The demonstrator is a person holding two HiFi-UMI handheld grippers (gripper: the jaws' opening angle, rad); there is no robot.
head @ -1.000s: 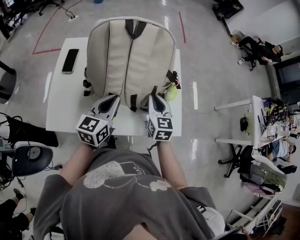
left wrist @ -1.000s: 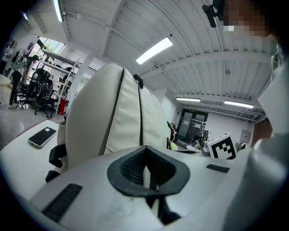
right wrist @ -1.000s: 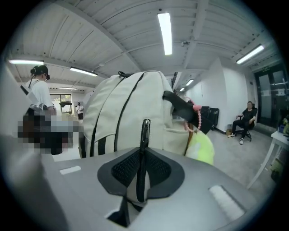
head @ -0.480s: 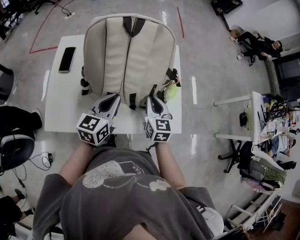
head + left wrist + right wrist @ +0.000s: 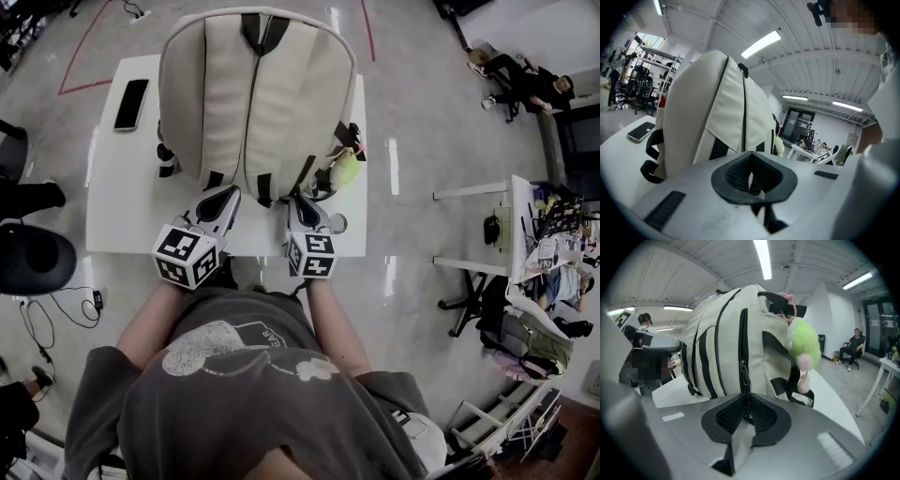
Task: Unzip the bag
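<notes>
Centrally on the white table (image 5: 122, 206) stands the cream bag (image 5: 253, 103), base toward the front edge. The left gripper (image 5: 227, 192) has its jaws pressed together at that base. The right gripper (image 5: 296, 200) clamps the zipper pull (image 5: 743, 372).

zipper pull (image 5: 743, 372) tip hidden in right tongs (image 5: 746, 404), left tongs (image 5: 750, 161) contents too dark to tell
</notes>
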